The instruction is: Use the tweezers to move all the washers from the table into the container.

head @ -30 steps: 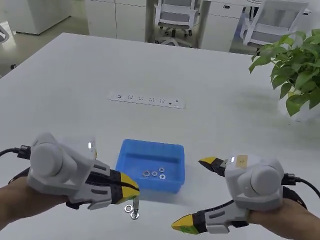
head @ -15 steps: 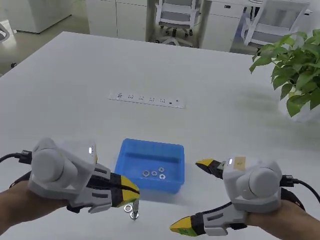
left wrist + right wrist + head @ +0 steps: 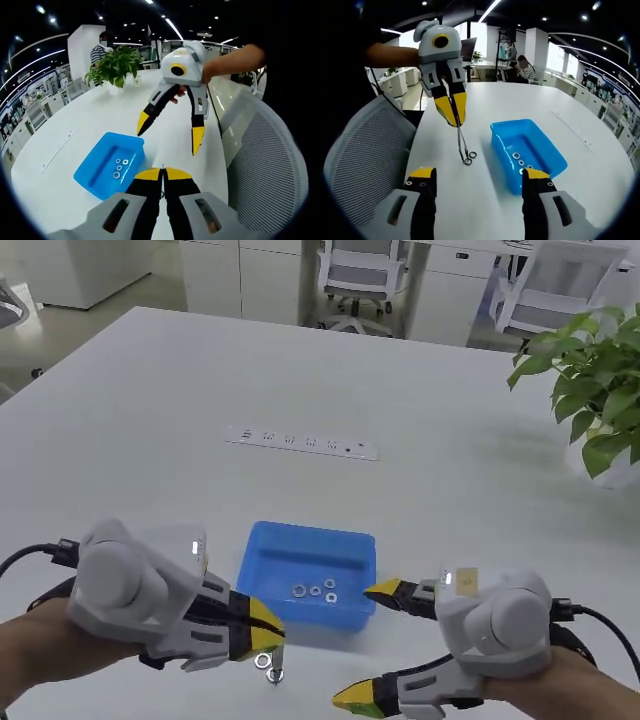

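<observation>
White worktable (image 3: pixel 150 390): left gripper (image 3: pixel 452 111), clamped on tweezers (image 3: pixel 462 142), is still probing two washers (image 3: pixel 268 667) beside the container (image 3: pixel 305 533), none lifting yet; right gripper (image 3: pixel 362 645) is idling, jaws spread wide, empty.

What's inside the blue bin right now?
Four washers lie clustered on the bin's floor; nothing else is visible inside. In the right gripper view, a jaw covers the bin's near corner, so that spot is hidden there.
</observation>
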{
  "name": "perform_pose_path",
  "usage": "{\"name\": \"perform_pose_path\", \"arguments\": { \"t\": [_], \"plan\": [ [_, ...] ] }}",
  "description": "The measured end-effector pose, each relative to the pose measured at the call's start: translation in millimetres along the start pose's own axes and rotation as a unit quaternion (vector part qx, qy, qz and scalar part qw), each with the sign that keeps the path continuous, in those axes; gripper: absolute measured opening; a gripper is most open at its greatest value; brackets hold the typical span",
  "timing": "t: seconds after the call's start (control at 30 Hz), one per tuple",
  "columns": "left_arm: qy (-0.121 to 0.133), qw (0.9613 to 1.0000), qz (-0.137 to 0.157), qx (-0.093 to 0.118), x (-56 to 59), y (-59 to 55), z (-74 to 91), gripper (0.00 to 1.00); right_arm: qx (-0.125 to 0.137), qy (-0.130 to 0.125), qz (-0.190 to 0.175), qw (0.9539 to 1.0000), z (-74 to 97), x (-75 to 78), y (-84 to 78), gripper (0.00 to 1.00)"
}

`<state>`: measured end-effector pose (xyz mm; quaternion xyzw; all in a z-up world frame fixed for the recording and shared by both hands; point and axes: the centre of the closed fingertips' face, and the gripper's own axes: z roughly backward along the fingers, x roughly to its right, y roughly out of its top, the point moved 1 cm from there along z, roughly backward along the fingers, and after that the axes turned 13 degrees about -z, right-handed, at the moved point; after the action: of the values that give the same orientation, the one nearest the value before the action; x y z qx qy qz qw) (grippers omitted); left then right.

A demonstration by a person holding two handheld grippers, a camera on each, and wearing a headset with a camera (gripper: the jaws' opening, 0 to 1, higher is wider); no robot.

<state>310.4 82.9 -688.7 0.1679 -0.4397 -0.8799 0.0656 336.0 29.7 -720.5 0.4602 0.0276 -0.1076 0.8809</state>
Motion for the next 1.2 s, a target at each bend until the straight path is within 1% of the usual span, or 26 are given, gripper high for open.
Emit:
{"name": "perform_pose_path", "arguments": {
  "t": [0.17,0.27,0.37,0.8,0.87,0.97,1.07,1.2],
  "plan": [
    [-0.003,1.0,-0.006,-0.002,-0.5,-1.0,0.4,0.05,-0.007,0.017,0.014,0.9997,-9.4,-2.6,-0.4,0.61],
    [-0.006,1.0,-0.005,-0.002,0.7,-1.2,0.7,0.05,-0.011,0.03,0.024,0.9992,-14.2,-6.0,-0.5,0.55],
    [-0.007,1.0,-0.004,-0.002,0.9,-1.0,0.8,0.05,-0.013,0.038,0.033,0.9987,-18.1,-7.0,-0.8,0.51],
    [-0.007,1.0,0.001,-0.005,-0.9,-3.3,0.9,0.05,-0.025,0.074,0.068,0.9946,-38.4,-14.1,-0.5,0.34],
    [-0.008,1.0,0.0,-0.006,-0.5,-4.0,1.2,0.05,-0.029,0.08,0.079,0.9933,-41.6,-16.1,0.1,0.32],
    [-0.008,0.9999,-0.001,-0.008,-0.1,-4.2,1.3,0.05,-0.035,0.094,0.099,0.99,-48.3,-20.0,0.5,0.3],
    [-0.009,0.9999,-0.001,-0.009,0.1,-4.8,1.3,0.05,-0.043,0.107,0.108,0.9875,-54.2,-23.5,0.1,0.27],
    [-0.01,0.9999,-0.001,-0.009,0.6,-4.9,1.1,0.05,-0.047,0.116,0.116,0.9853,-59.9,-25.7,1.5,0.24]
  ]
}}
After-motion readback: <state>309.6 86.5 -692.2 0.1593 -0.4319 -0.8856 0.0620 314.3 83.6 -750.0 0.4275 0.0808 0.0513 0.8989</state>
